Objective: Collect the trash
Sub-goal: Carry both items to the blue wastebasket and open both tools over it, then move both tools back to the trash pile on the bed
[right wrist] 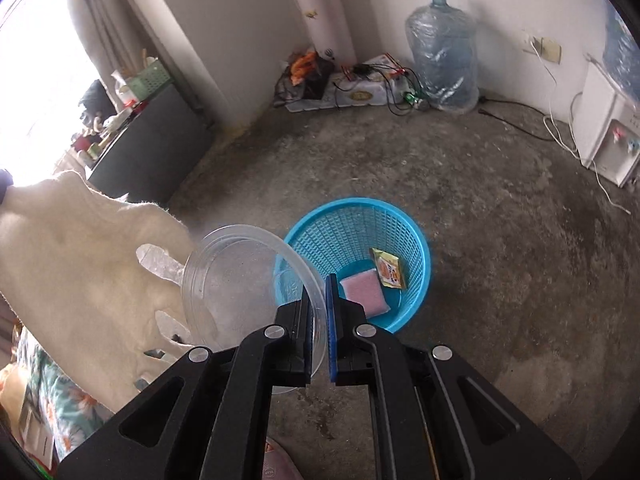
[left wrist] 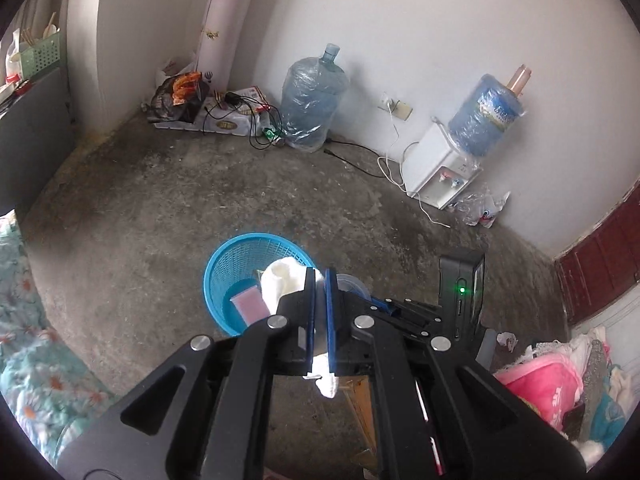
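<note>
My left gripper (left wrist: 320, 276) is shut on a crumpled white cloth (left wrist: 280, 280), which bulges out past the fingertips and hangs below the pads. It hovers over the near rim of a blue mesh basket (left wrist: 224, 264) on the concrete floor. My right gripper (right wrist: 325, 284) is shut on the rim of a clear plastic container (right wrist: 240, 280), held tilted just left of the blue basket (right wrist: 360, 216). In the basket lie a pink sponge (right wrist: 364, 292) and a yellow packet (right wrist: 390, 270). The right gripper's body (left wrist: 460, 292) shows to the right in the left wrist view.
Cream fuzzy fabric (right wrist: 80, 260) fills the left of the right wrist view. A water jug (left wrist: 312, 100), a dispenser (left wrist: 440, 172) and loose cables (left wrist: 360, 160) line the far wall. A crumpled paper (left wrist: 506, 340) lies near pink clothes (left wrist: 548, 384). Floral bedding (left wrist: 24, 340) is at left.
</note>
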Demonstrator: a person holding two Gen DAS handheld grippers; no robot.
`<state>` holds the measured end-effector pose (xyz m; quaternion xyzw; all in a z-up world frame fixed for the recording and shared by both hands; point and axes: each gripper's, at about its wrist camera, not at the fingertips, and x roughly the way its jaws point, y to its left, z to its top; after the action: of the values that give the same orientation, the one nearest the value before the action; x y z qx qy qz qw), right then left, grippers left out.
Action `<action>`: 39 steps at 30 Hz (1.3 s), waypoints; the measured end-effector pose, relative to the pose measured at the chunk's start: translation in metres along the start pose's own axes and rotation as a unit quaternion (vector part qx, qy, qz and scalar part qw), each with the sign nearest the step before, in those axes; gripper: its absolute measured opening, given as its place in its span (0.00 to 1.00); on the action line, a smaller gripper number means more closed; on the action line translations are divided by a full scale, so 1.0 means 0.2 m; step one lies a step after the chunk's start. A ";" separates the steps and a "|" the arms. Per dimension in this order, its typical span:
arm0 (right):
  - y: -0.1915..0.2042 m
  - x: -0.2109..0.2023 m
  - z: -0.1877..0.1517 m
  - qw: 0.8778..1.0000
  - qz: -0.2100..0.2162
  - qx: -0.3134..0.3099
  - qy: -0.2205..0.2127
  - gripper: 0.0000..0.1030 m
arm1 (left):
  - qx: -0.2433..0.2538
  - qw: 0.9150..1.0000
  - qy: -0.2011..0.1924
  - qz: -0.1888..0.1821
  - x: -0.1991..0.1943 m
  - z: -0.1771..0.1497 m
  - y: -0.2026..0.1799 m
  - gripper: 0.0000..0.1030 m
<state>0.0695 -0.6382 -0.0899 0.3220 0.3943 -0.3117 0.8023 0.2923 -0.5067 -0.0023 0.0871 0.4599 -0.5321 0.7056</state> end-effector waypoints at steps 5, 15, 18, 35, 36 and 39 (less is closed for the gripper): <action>-0.17 0.29 0.09 0.999 -0.017 0.043 0.021 0.07 | -0.010 0.999 0.020 0.022 0.42 0.07 0.06 0.11; -0.24 0.55 0.00 0.997 -0.008 0.063 0.033 0.35 | -0.086 0.993 0.054 0.053 0.53 -0.03 0.30 0.45; -0.15 0.45 -0.03 0.999 -0.003 0.030 0.019 0.35 | -0.075 0.995 0.045 0.054 0.36 -0.03 0.31 0.45; 0.67 -0.53 -0.11 0.964 0.214 -0.152 -0.040 0.55 | -0.163 0.966 -0.142 0.145 -1.74 -0.70 0.59 0.60; 0.73 -0.57 -0.13 0.958 0.233 -0.165 -0.032 0.55 | -0.171 0.961 -0.156 0.151 -1.83 -0.77 0.61 0.60; 0.94 -0.67 -0.22 0.938 0.278 -0.207 -0.004 0.56 | -0.202 0.947 -0.192 0.158 -2.05 -0.99 0.67 0.60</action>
<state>0.1258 -0.4589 0.0521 0.2446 0.3413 0.0108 0.9075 0.2888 -0.0536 0.1412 -0.0893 0.3943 -0.3165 0.8582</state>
